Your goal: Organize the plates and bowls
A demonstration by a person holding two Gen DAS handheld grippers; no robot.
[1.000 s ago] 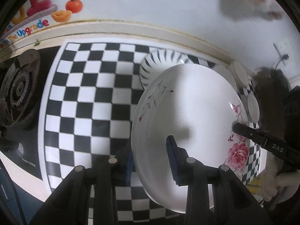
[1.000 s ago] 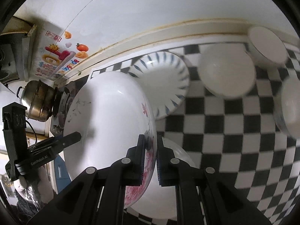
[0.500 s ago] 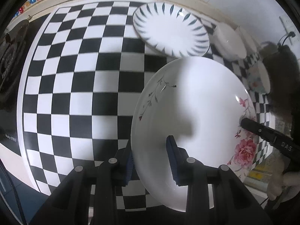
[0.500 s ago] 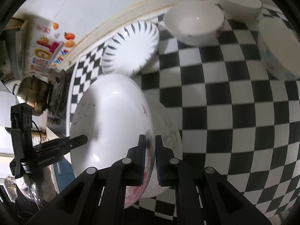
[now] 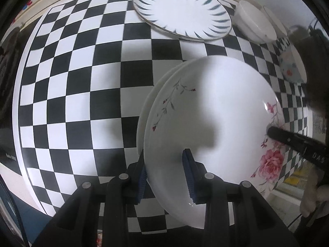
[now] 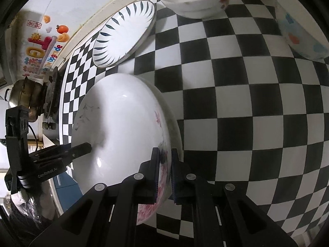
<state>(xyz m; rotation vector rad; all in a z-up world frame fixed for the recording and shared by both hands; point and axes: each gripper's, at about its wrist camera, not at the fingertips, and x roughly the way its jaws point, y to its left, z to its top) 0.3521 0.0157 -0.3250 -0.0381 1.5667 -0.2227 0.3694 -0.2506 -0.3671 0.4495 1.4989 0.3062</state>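
a: what's each gripper doing?

b: both grip one glossy white rose plate (image 5: pixel 216 123). the left gripper (image 5: pixel 165 177) has its ribbed blue pads (image 5: pixel 188 175) closed on the near rim, one pad under the plate and one on its smooth upper face. the right gripper (image 6: pixel 165 173) pinches the opposite rim, jaws almost together, just where the pink rose is printed.

a: where's the plate?

b: tilted, low over the black-and-white checkered counter (image 5: pixel 82 94). right beneath it there's the edge of a second white plate (image 5: pixel 144 111), round and plain on the part that shows. i can't tell whether the two touch.

a: anything else?

b: a round shallow plate with dark blue leaf strokes (image 5: pixel 183 10) fanned around its rim lies flat at the far edge of the counter. just beside it stands a deep white bowl (image 5: pixel 254 25), smooth and glazed, with another pale bowl behind. a bowl with blue and orange blotches (image 6: pixel 298 24) stands apart to the right. off the counter's left end, in the right wrist view, there's a dull metal pot (image 6: pixel 20 96) on a stove.
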